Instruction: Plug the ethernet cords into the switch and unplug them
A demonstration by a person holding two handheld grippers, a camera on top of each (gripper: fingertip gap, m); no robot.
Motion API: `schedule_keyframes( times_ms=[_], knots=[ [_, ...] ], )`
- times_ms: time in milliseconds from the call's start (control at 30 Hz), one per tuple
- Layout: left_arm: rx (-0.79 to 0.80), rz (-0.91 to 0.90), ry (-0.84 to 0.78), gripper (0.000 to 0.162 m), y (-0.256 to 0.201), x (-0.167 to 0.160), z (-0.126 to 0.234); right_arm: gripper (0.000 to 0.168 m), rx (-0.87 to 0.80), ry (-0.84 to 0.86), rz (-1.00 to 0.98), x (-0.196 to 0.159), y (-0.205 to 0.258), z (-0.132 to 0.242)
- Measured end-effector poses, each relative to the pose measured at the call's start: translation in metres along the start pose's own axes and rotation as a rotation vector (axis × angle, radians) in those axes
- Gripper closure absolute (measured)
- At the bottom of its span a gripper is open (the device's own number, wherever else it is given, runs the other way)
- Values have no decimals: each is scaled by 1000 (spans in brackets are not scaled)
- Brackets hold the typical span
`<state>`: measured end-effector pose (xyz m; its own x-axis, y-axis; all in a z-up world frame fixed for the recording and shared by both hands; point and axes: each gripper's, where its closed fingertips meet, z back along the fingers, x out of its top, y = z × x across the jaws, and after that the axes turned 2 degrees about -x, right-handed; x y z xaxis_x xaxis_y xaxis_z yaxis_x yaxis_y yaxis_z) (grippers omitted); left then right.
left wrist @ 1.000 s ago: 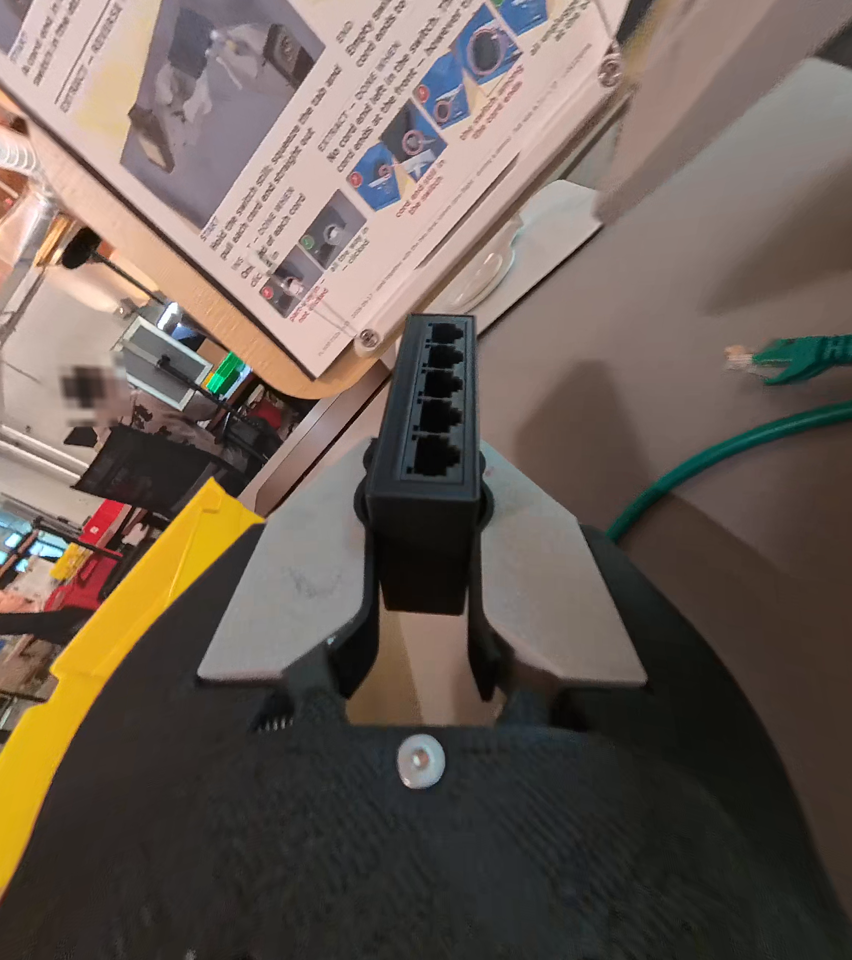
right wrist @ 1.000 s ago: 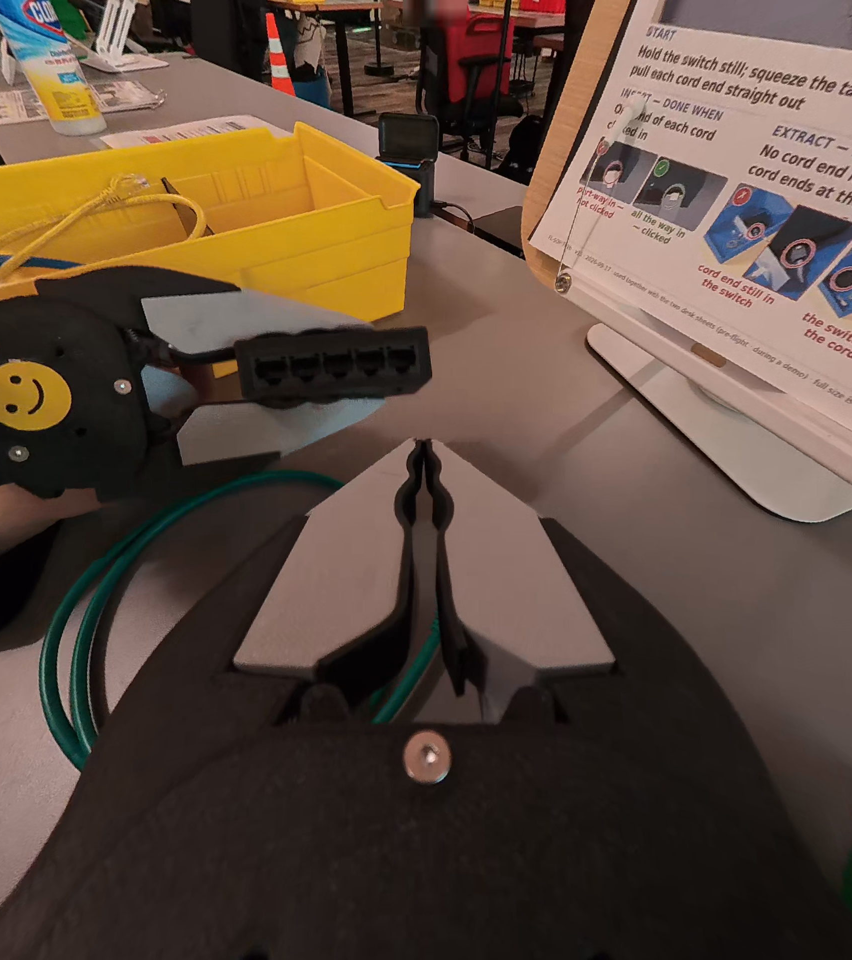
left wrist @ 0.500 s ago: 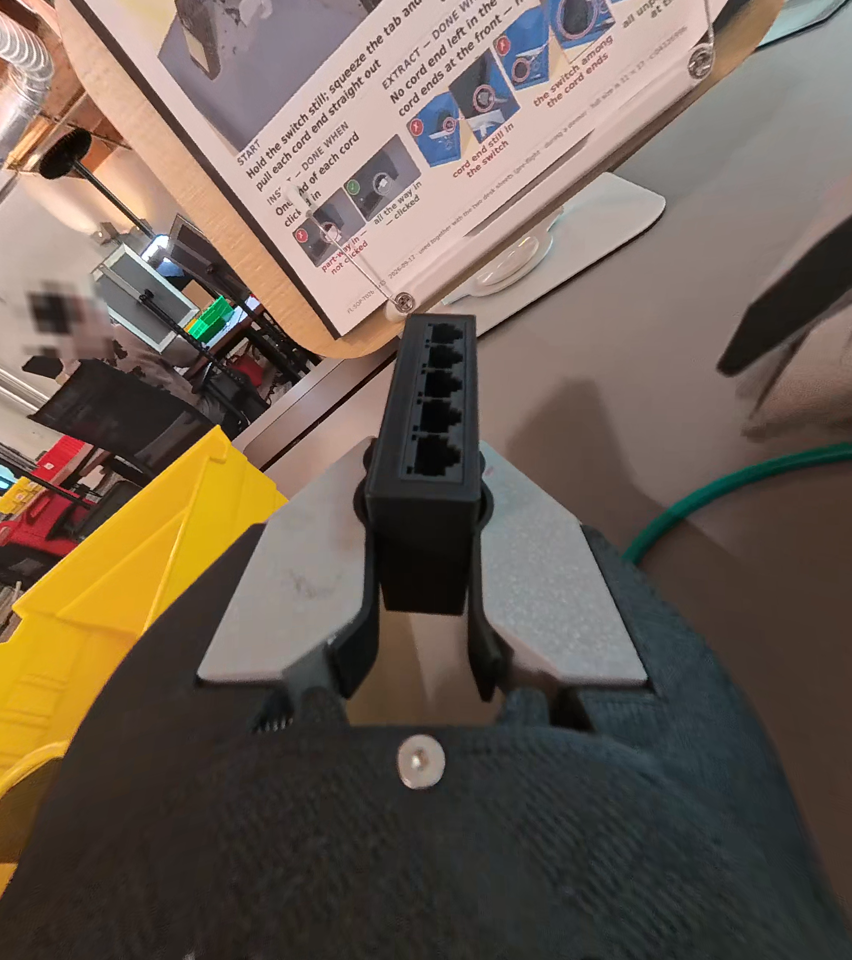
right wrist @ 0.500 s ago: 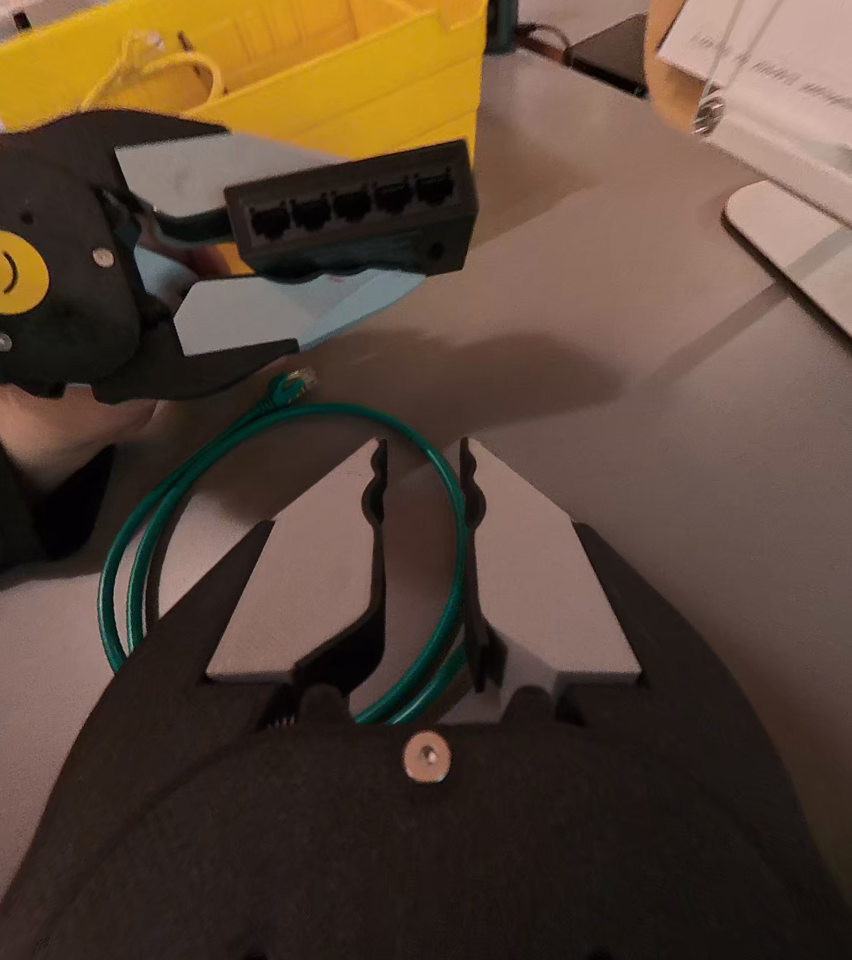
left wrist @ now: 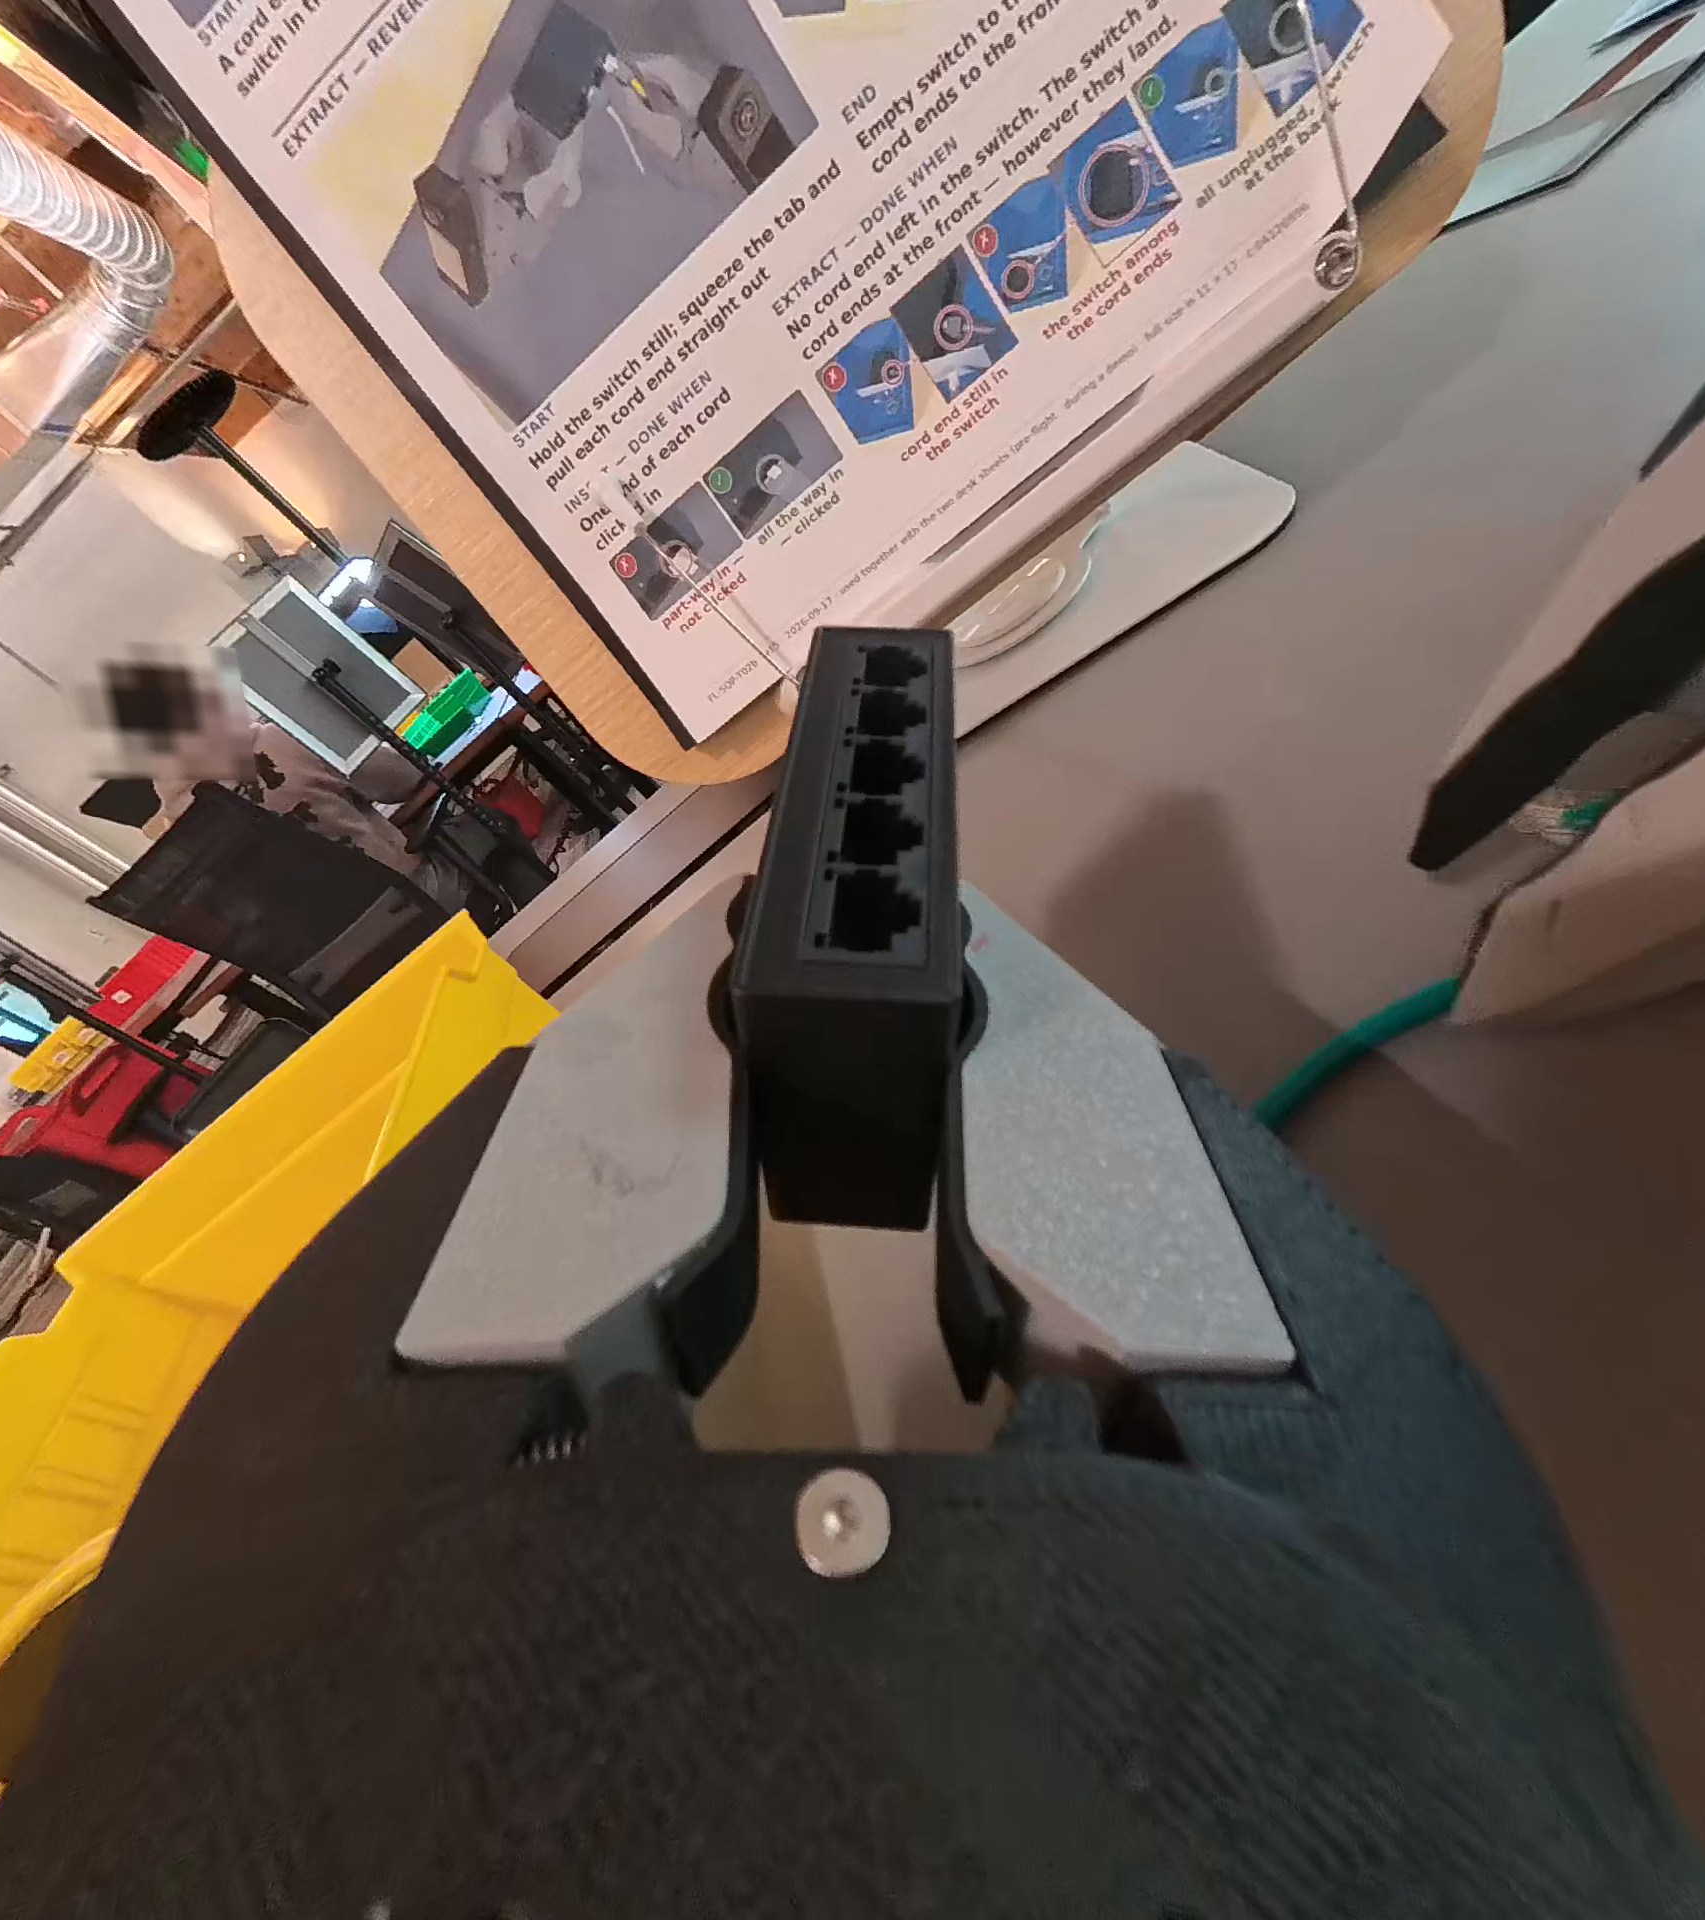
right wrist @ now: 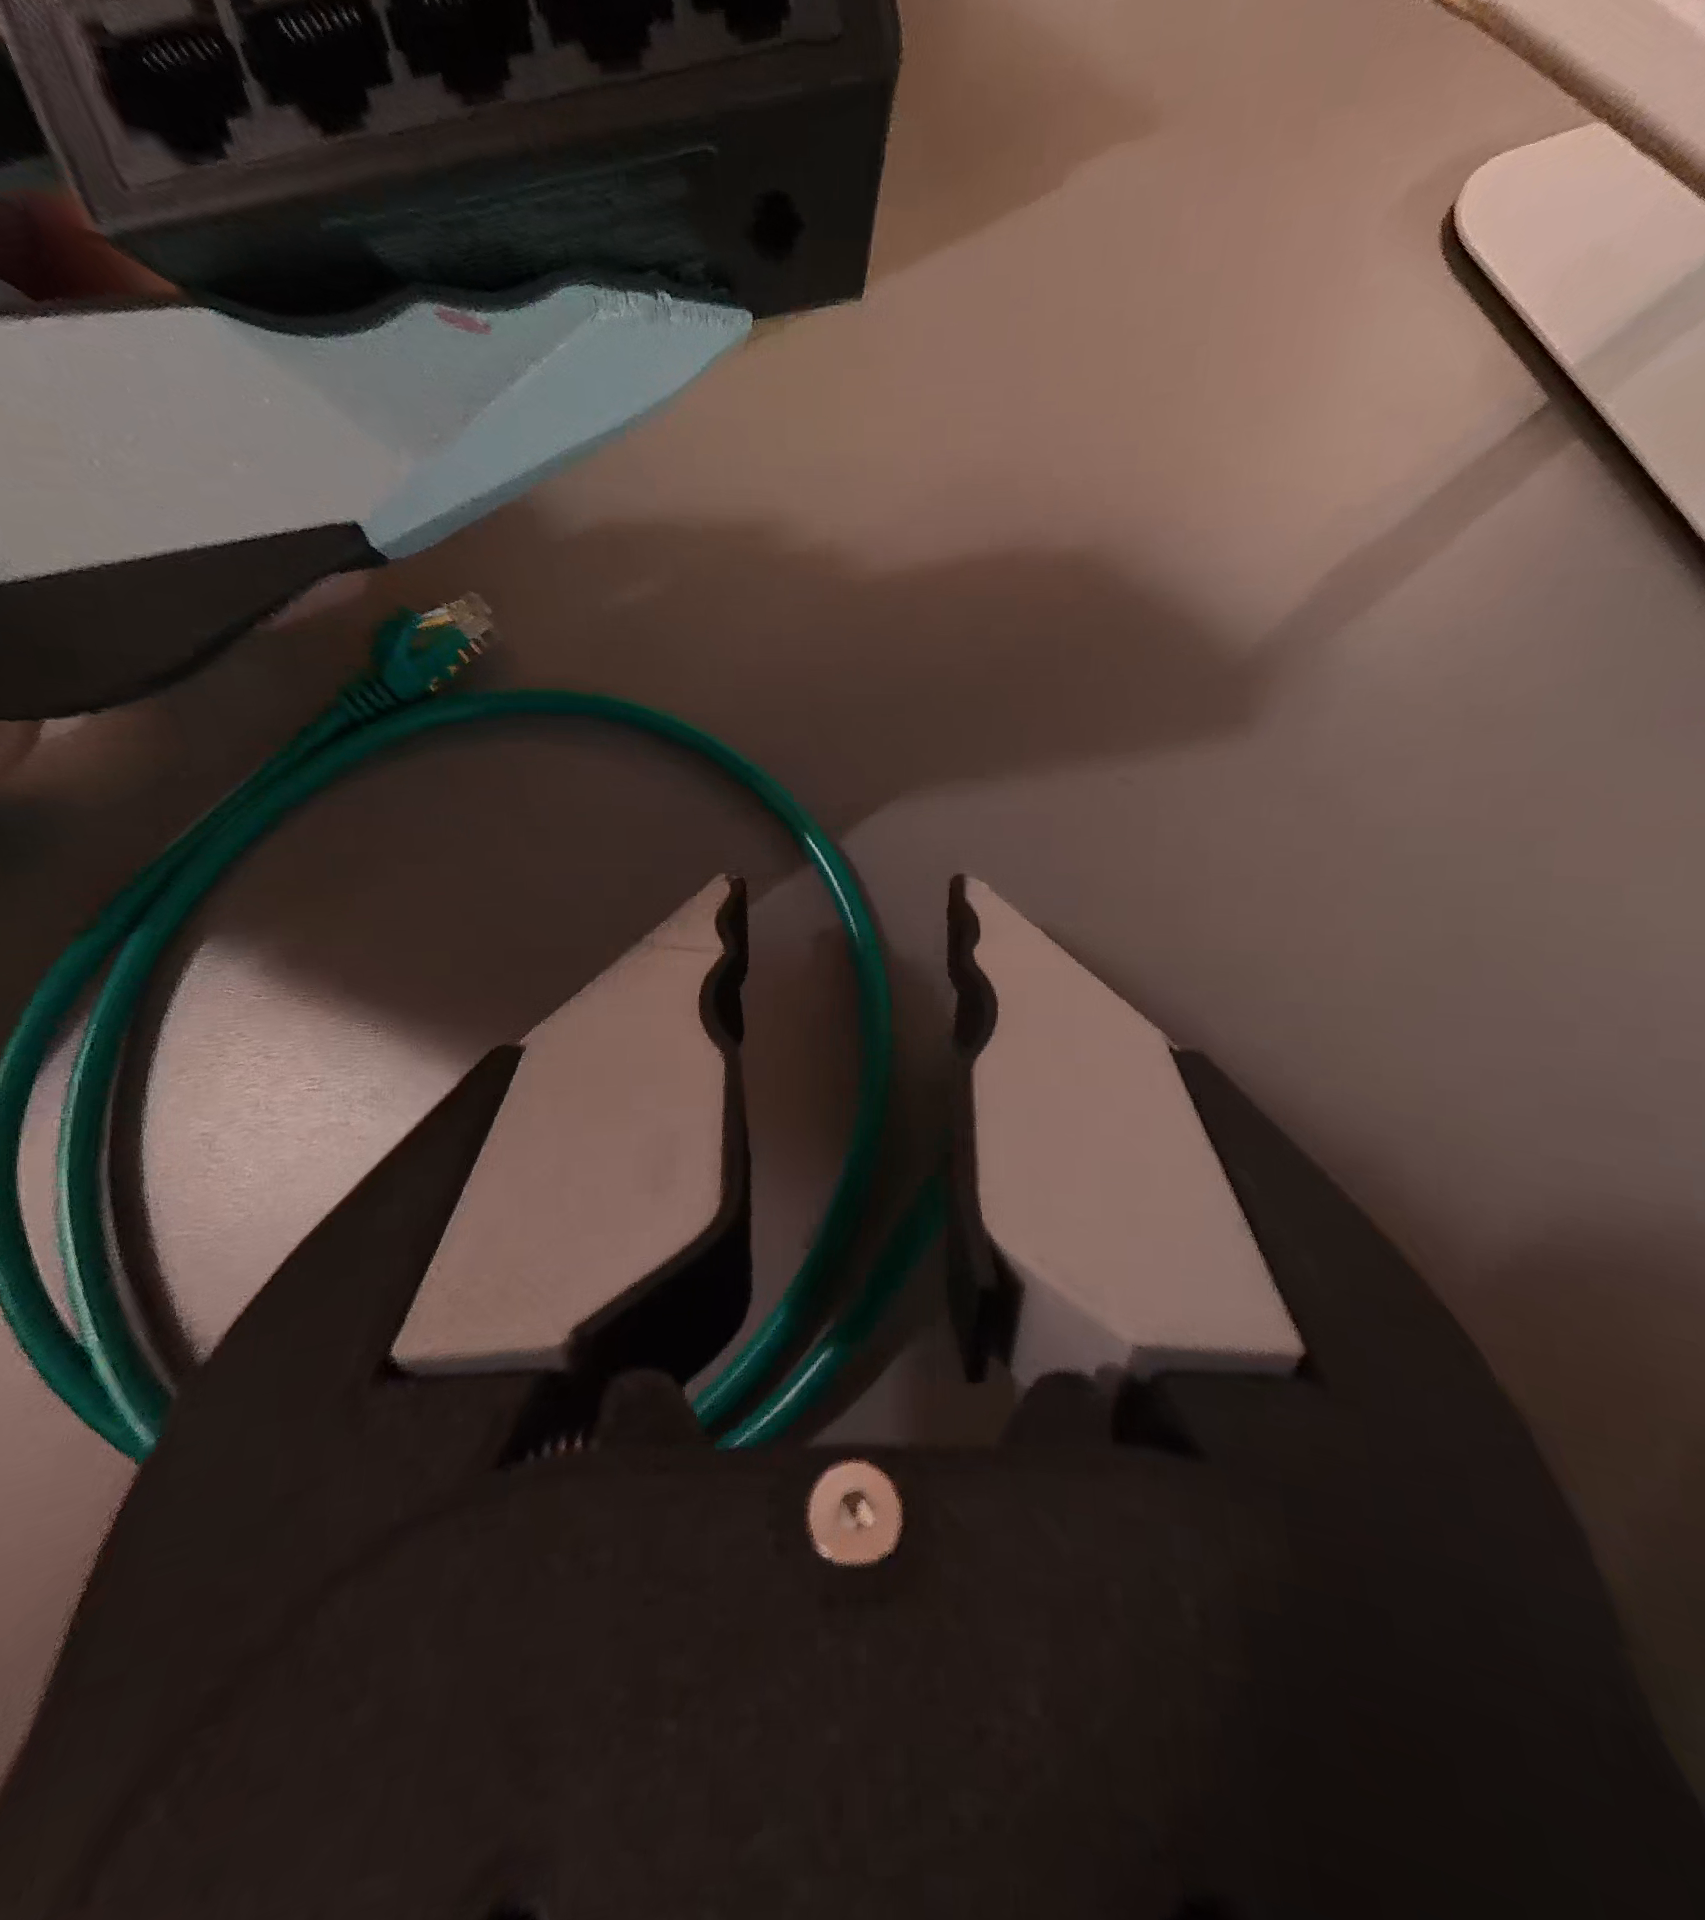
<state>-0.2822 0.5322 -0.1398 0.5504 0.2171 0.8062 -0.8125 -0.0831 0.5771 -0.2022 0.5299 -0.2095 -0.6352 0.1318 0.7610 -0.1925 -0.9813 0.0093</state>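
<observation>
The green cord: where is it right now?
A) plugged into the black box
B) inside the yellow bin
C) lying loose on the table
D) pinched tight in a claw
C: the green cord lies coiled on the table, its plug free, between the right gripper's open jaws.

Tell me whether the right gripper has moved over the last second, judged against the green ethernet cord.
Yes. The right gripper has opened and dropped toward the table, straddling the green ethernet cord, nearer the cord's plug.

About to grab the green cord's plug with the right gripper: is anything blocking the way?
Nothing visible. The plug lies bare on the table, ahead-left of the open right hand-held gripper, below the held switch.
</observation>
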Motion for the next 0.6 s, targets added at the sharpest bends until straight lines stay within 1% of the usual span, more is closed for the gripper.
schedule_keyframes(
  times_ms=[100, 167, 200, 233, 267, 367, 467, 600],
  knots=[
    [6, 7, -1, 130, 1, -1, 0, 131, -62, 87, 26, -16, -9, -9],
    [4, 14, 8, 130, 1, -3, 0, 135, -69, 82, 25, -17, -11, -11],
    [2, 17, 15, 130, 0, -5, -1, 142, -73, 82, 26, -17, -13, -11],
    [-2, 19, 20, 130, 0, -6, -1, 156, -80, 86, 39, -17, -14, -10],
    [-6, 20, 21, 130, -1, -7, -2, 164, -112, 94, 62, -18, -19, -9],
    [-7, 8, 24, 129, -4, -8, -2, 165, -238, 55, 128, -10, -34, -3],
    [-6, 6, 30, 130, -4, -9, -2, 165, -308, -9, 91, 2, -48, 8],
    [1, 18, 32, 130, -2, -10, -2, 165, -402, -130, 37, 19, -69, 32]
  ],
)
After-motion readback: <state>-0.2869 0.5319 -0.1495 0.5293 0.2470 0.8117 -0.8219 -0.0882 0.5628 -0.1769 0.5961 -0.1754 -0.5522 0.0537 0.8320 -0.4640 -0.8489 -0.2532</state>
